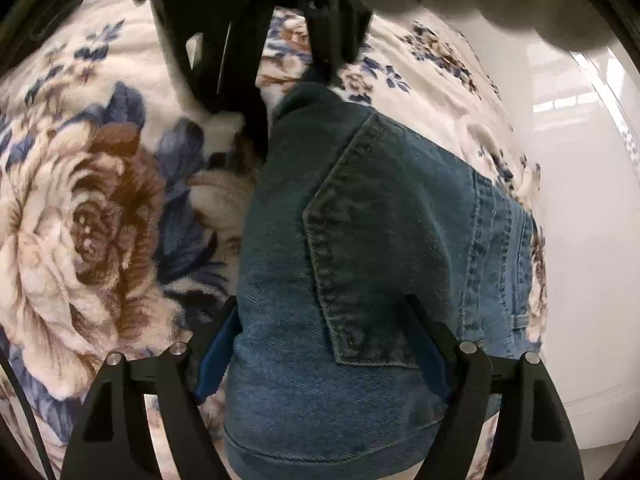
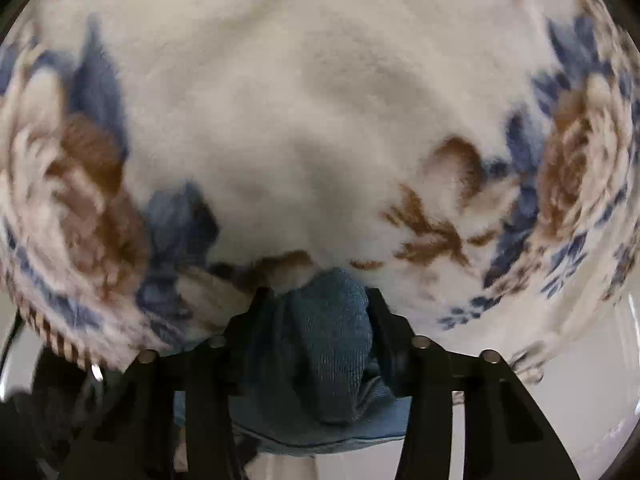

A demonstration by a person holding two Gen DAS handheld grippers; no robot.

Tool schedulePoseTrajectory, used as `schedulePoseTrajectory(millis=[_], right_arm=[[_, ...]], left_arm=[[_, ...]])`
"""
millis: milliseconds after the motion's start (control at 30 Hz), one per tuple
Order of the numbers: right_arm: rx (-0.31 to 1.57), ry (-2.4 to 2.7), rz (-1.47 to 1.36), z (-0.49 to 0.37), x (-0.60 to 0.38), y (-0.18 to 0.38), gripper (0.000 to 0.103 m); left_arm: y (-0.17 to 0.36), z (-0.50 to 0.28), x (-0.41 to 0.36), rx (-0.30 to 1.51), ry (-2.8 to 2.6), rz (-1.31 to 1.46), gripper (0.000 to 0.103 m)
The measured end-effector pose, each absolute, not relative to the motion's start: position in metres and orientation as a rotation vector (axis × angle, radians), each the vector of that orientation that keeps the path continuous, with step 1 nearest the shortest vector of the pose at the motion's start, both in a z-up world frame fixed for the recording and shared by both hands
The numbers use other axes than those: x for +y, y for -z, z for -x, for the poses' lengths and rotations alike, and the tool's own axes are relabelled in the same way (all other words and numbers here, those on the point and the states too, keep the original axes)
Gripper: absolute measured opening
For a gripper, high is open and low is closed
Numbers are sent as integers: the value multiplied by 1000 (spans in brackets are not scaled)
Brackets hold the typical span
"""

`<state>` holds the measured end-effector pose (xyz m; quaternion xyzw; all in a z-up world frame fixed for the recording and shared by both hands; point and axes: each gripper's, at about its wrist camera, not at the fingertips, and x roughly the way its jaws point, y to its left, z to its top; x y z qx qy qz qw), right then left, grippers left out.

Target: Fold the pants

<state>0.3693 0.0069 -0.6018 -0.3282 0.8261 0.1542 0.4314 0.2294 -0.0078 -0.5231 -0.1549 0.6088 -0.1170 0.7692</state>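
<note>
From the left wrist, the left gripper has its fingers spread wide, straddling the folded denim pants on the floral blanket, likely to steady them; the other tool looms beyond. From the right wrist, the right gripper pinches a bunched denim edge, blanket clear ahead.

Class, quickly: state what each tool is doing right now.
Left tool: open, straddling the folded blue denim pants.
Right tool: shut on a bunch of the pants.
</note>
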Motion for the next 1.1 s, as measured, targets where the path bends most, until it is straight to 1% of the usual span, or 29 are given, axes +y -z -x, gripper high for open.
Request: schedulePoseTrajectory(millis=[33,67,100,133,167,200,233,267,333,400,433,467,500,567,633,667,700,733,767,800,833,900,933,967,1000,1033,1067,1100], right_arm=[[2055,-339,697,-384,-8,591,20],[2080,-285,561,-394,-21,585,18],[2105,-208,333,-410,-51,575,17],[2081,-160,237,-417,-69,567,5],[2061,-99,74,-427,-96,557,1],[2059,-60,-51,-433,-116,552,0],[2017,-11,-135,-445,-140,541,1],[1994,-17,-115,-451,-146,535,1],[2026,-111,-27,-454,-141,526,2],[2055,-287,122,-442,-104,523,8],[2064,-347,202,-432,-82,524,29],[2077,-390,293,-428,-66,527,63],[2086,-459,404,-423,-40,530,73],[2052,-524,634,-408,-4,538,75],[1944,-619,1027,-377,32,548,74],[1895,-657,1222,-356,40,556,73],[1880,-685,1296,-343,42,560,69],[1874,-697,1334,-335,41,564,54],[1877,-706,1351,-328,40,566,44],[1840,-683,1337,-328,40,565,42],[1856,-645,1279,-335,37,565,40],[1979,-528,1060,-358,29,576,38],[2023,-487,961,-369,22,576,33],[2062,-422,822,-385,12,574,19],[2137,-341,628,-405,-8,573,19],[2186,-305,494,-415,-21,576,21],[2207,-312,457,-419,-28,576,23],[2193,-403,533,-415,-24,575,24]], left_arm=[[521,-227,-11,1301,257,319,78],[520,-227,-13,1290,261,302,78],[517,-225,-20,1269,275,268,79],[516,-224,-27,1263,282,244,80],[516,-225,-30,1264,285,234,84],[518,-224,-36,1276,290,224,84],[519,-223,-39,1274,289,210,84],[520,-223,-39,1271,288,205,84],[521,-225,-40,1275,287,201,84],[520,-227,-41,1280,281,200,84],[520,-228,-44,1282,281,190,84],[518,-227,-43,1283,280,187,84],[518,-227,-45,1285,279,176,84],[518,-227,-47,1290,280,156,84],[520,-228,-47,1289,276,153,84],[522,-228,-48,1289,275,150,84],[523,-228,-48,1286,275,147,84],[523,-227,-48,1282,276,141,84],[524,-228,-49,1280,275,130,84],[525,-229,-48,1279,272,129,84],[526,-230,-47,1278,272,138,84],[526,-231,-48,1276,275,132,85],[526,-231,-48,1277,275,136,87],[527,-230,-50,1282,278,135,88],[527,-229,-50,1279,278,126,88],[527,-228,-51,1274,279,121,88],[528,-229,-51,1276,280,120,88],[528,-230,-50,1282,281,125,88]])
